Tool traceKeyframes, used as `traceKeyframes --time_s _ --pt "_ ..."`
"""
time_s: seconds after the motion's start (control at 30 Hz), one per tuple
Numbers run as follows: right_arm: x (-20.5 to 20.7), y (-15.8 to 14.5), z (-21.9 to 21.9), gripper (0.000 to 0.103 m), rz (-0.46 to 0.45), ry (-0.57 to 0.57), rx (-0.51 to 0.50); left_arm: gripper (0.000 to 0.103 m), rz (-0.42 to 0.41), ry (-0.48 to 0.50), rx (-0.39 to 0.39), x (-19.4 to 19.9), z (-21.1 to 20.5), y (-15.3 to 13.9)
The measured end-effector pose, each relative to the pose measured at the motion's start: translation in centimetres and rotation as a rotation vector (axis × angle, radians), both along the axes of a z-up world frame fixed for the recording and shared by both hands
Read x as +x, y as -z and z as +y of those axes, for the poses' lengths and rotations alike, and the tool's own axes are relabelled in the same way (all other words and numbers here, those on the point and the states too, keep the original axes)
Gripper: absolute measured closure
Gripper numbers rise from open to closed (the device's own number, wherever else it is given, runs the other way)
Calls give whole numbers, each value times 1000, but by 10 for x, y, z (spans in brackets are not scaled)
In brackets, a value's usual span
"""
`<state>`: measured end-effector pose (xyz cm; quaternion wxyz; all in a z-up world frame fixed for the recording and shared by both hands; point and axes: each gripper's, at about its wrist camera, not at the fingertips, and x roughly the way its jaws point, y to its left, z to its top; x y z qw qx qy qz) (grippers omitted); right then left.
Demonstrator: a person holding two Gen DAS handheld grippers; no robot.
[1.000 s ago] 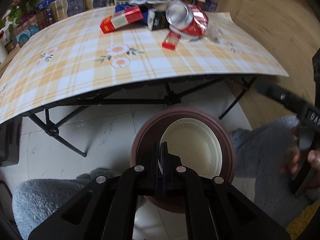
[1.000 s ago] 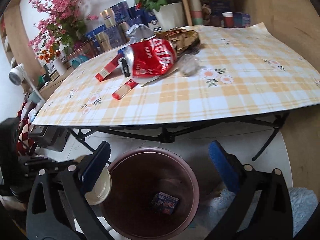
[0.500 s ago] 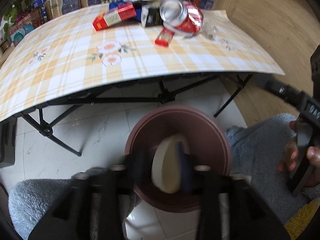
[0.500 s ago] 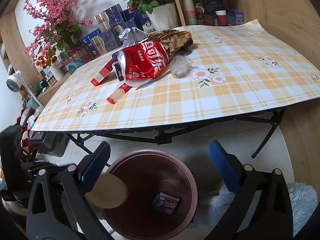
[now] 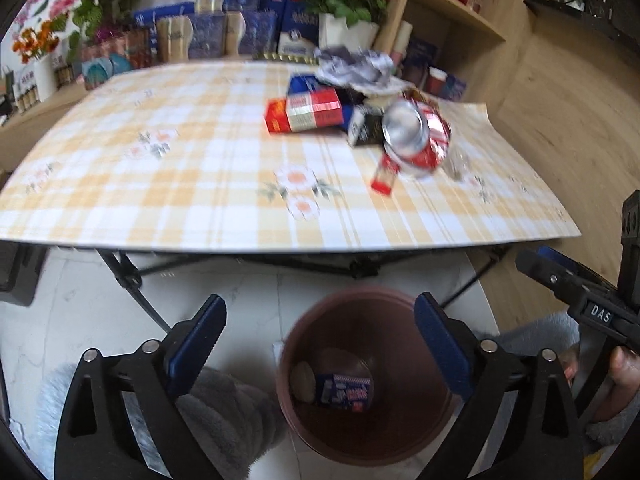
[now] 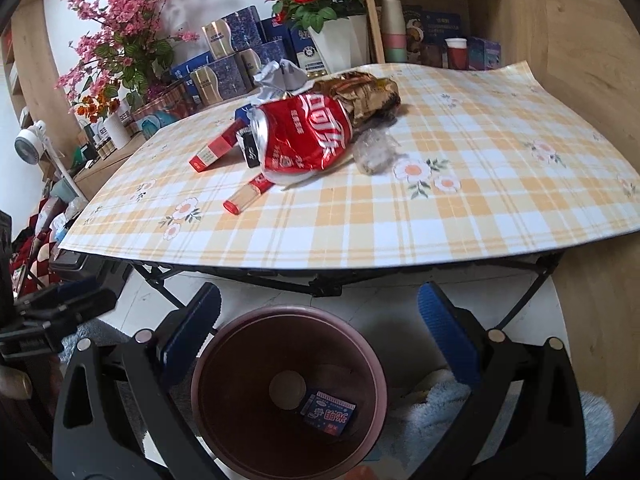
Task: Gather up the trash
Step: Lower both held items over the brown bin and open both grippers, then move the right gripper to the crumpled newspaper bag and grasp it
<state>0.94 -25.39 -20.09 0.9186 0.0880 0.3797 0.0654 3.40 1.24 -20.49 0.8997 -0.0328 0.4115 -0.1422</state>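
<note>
Hovering low over the bin, the left hand-held gripper had its blue pads spread wide with nothing between them; the right hand-held gripper was likewise spread and empty, poised over the same bin. Inside the bin lay a blue packet and a pale round lid, so part of the collecting looked done.

What remained sat on the worktop, up and forward of both grippers, beyond the near edge. It formed one cluster: a crushed red can, a thin red stick pack just in front of it, a red box to its left, a small black box against the can's open end, a clear wrapper just to its right, a brown crumpled bag behind, and crumpled grey paper at the back.

In the right wrist view the cluster lay nearly straight ahead, slightly left of centre; in the left wrist view the can and stick pack lay off to the right. By that reading the right hand-held gripper seemed the better placed, though neither was clearly nearer. The stick pack was the closest piece to the worktop edge, its long axis running diagonally from near-left to far-right in the right view, so a grasp would likely want the pads turned across that line. The can lay on its side, its axis running left to right with the open end toward the left.
</note>
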Motion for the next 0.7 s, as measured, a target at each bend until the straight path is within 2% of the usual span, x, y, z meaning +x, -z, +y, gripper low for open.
traceKeyframes --time_s 0.2,0.37,0.7 --pt "7 -20 0 6 -27 -35 2 7 -117 -31 71 8 8 -28" --pt "14 -34 -4 6 -60 -28 -12 7 -172 -61 84 19 18 -45" --pt "35 -43 -19 6 -53 -26 16 6 -180 -99 81 37 36 -54"
